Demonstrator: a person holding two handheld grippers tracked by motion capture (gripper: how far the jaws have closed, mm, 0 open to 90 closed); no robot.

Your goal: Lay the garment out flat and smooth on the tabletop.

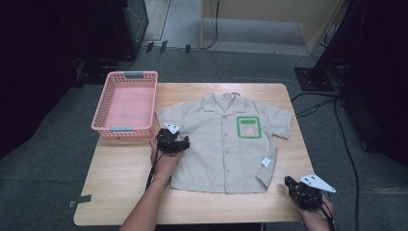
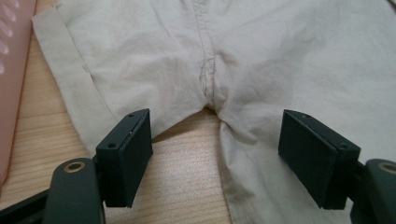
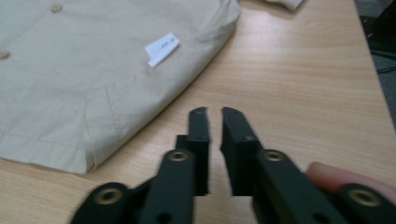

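Shirt [image 1: 221,144], beige and short-sleeved with a green chest patch, is laid flat and face up on the desk [image 1: 120,187], just beside the pink basket [image 1: 127,103]. The left tongs [image 1: 174,142] are held wide apart at the shirt's sleeve and side seam, with the armpit fold seen between the jaws and no cloth gripped. The right tongs [image 1: 288,184] are positioned over bare desk near the shirt's lower hem corner, nearly closed, with only a narrow gap and nothing between them.
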